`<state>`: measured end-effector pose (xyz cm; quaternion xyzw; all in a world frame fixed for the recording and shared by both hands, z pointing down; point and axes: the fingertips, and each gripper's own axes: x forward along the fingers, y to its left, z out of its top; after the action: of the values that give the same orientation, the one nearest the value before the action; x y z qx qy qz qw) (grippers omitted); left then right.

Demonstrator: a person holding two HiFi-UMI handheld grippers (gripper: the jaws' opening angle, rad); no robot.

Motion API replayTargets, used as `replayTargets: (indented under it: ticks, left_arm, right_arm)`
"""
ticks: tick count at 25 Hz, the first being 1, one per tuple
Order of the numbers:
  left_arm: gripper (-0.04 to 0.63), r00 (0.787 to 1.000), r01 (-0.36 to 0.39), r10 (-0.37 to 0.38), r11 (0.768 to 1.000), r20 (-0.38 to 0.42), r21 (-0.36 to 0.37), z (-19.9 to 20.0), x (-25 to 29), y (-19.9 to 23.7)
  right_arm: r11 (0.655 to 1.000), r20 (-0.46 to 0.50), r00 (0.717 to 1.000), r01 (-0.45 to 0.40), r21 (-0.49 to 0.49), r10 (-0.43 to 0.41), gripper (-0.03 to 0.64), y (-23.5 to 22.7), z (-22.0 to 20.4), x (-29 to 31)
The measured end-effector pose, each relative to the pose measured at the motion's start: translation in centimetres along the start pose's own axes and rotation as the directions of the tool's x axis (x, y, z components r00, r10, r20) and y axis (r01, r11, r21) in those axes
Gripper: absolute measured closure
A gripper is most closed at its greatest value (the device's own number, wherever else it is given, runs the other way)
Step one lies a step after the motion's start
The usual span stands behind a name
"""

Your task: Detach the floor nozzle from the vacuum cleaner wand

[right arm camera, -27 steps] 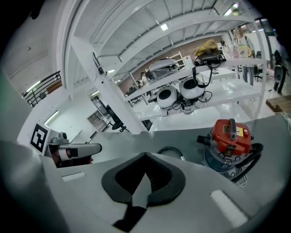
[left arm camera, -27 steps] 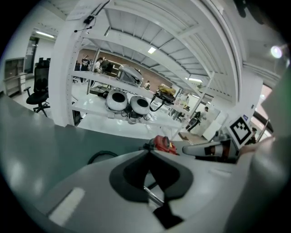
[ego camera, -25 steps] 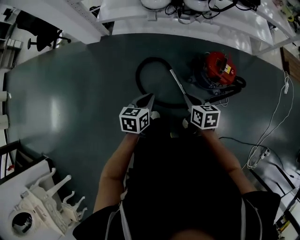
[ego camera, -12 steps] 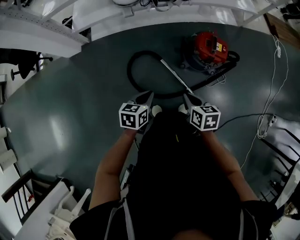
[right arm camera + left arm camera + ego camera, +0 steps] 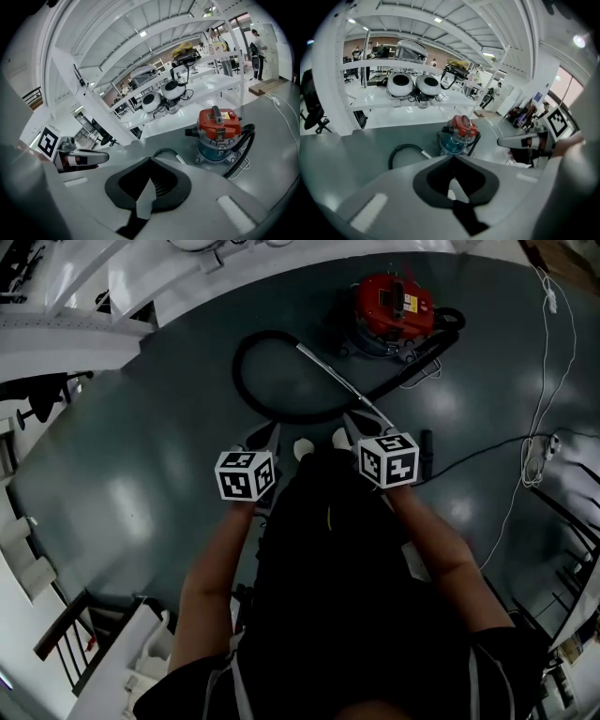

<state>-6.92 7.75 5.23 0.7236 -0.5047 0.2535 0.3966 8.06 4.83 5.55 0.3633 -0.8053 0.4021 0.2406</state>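
Floor [image 5: 141, 456] lies open left of the black hose loop [image 5: 246, 381]. White shelving [image 5: 94, 324] bounds its far edge, and cables [image 5: 532, 465] trail on your right. Your left claw [image 5: 270, 432] and right claw [image 5: 349, 420] are both closed and empty. The wand [image 5: 330, 379] slants from the hose toward your right claw, which hides its lower end, so the floor nozzle can't be made out. The label on the red vacuum [image 5: 389, 301] is too small to read.
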Motion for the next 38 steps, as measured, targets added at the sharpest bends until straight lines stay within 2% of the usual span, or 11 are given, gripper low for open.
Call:
replayTargets:
  ticks: [5,9,14,18,20,24,28,30,34,38]
  left_arm:
    - [0.588,1.0,-0.012,0.012,0.999,-0.002,0.049,-0.1,1.9,0.6]
    - [0.588,0.999,0.039,-0.039,0.998,0.007,0.046,0.7,3.5,2.0]
    - [0.588,0.996,0.065,-0.053,0.979,-0.067,0.194,0.1,7.7,4.9]
    - [0.588,0.989,0.127,-0.091,0.933,-0.119,0.336,-0.4,11.6,9.2]
    - [0.588,0.986,0.134,-0.091,0.93,-0.137,0.341,-1.6,13.8,12.0]
    - [0.588,0.982,0.103,-0.045,0.941,-0.181,0.324,-6.4,18.5,16.6]
    - [0.588,0.986,0.082,-0.038,0.959,-0.163,0.271,-10.3,22.5,19.3]
    - [0.588,0.986,0.084,-0.04,0.957,-0.159,0.278,-11.8,24.6,20.3]
    - [0.588,0.993,0.068,-0.034,0.95,-0.115,0.306,-12.4,29.9,23.1]
    - [0.588,0.997,0.064,-0.044,0.94,-0.068,0.335,-11.5,34.4,25.8]
  right_arm:
    - [0.999,-0.02,0.999,-0.031,-0.021,0.03,0.624,-1.8,-1.1,2.1]
    - [0.998,-0.032,0.999,-0.028,-0.047,0.026,0.624,-2.1,-1.5,4.2]
    - [0.999,-0.068,0.998,-0.002,-0.051,-0.001,0.624,-3.3,-2.9,7.3]
    - [0.999,-0.063,0.998,0.011,-0.036,-0.014,0.624,-3.4,-3.9,12.1]
    - [0.998,-0.064,0.998,0.01,-0.064,-0.014,0.624,-3.3,-4.8,14.9]
    - [0.996,-0.05,0.998,0.021,-0.081,-0.025,0.624,-5.1,-7.1,20.2]
    - [0.993,-0.051,0.998,0.03,-0.114,-0.036,0.624,-8.0,-8.8,25.8]
    - [0.987,-0.052,0.998,0.023,-0.161,-0.032,0.624,-9.3,-9.3,28.3]
    - [0.968,-0.029,0.999,0.016,-0.251,-0.024,0.623,-12.9,-8.9,33.4]
    - [0.959,0.011,1.0,0.026,-0.283,-0.024,0.624,-15.7,-7.8,38.1]
